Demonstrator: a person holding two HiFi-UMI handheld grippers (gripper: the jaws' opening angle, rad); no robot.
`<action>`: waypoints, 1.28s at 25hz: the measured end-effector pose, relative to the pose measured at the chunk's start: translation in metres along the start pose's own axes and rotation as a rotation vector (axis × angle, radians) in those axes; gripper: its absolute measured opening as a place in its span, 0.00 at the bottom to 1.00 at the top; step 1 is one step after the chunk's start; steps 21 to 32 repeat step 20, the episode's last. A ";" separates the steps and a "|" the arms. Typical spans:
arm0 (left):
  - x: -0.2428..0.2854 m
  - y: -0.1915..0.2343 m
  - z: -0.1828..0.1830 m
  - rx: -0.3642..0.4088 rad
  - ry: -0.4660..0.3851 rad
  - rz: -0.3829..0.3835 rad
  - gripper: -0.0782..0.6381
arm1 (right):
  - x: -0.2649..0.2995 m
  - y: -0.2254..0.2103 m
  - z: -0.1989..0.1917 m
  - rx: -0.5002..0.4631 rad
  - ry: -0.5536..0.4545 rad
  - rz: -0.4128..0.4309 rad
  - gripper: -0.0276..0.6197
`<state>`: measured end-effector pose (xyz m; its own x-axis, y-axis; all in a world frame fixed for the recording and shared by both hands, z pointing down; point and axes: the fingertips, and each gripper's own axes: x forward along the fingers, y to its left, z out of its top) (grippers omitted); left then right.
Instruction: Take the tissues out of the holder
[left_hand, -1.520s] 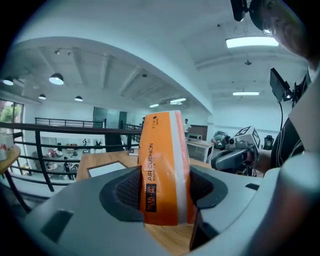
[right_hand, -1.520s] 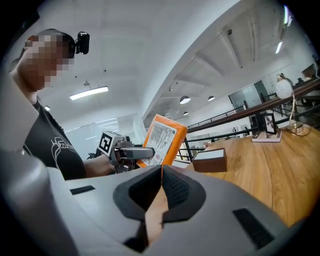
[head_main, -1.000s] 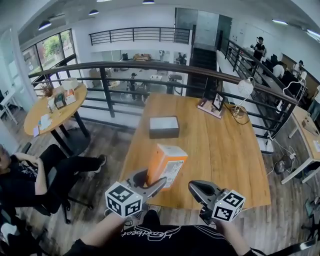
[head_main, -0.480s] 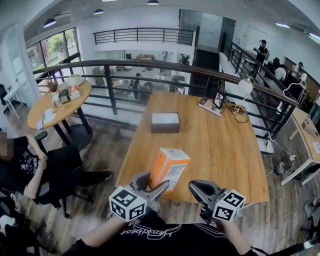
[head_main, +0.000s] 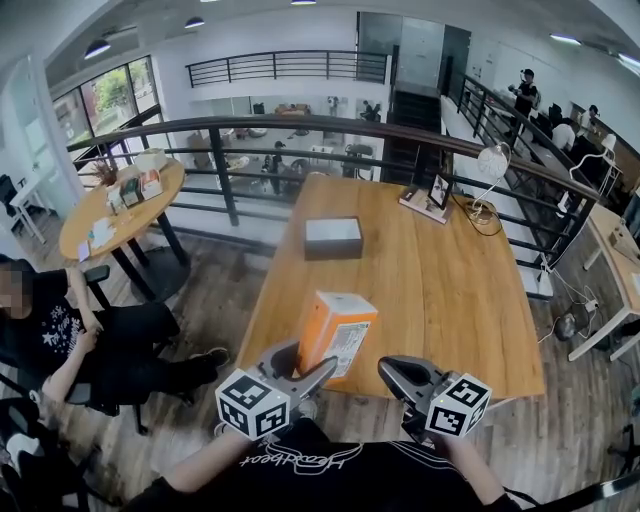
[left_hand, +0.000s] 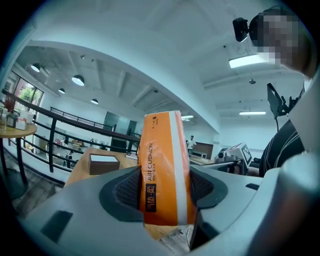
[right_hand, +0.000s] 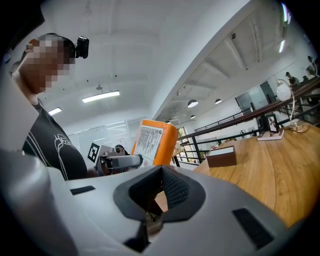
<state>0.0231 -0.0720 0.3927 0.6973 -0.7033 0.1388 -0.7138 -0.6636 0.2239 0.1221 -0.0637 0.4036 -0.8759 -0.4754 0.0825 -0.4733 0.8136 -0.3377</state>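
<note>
The left tongs (head_main: 308, 365) pinch the orange tissue pack (head_main: 338, 325), well away from the dark holder (head_main: 333, 240) on the desk (head_main: 450, 290); the right tongs (head_main: 392, 372) are pressed together and empty; the job looks nearly done.

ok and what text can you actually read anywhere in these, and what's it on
"AIR CUSHION": printed down the side of the orange pack.
Two Chinese characters on a dark patch just below that: too small to be sure of.
White label on the pack: fine print, too small to read.
Cursive print on the black shirt: too blurred to read.
</note>
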 end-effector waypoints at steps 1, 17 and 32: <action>0.000 0.001 0.000 -0.002 0.001 -0.001 0.45 | 0.001 0.000 0.000 0.001 0.001 0.000 0.07; -0.004 0.005 0.000 0.002 0.008 0.009 0.45 | 0.001 0.002 0.002 -0.016 -0.003 0.001 0.07; -0.003 0.003 0.000 0.005 0.008 0.011 0.45 | -0.002 -0.001 0.004 -0.015 -0.008 -0.003 0.07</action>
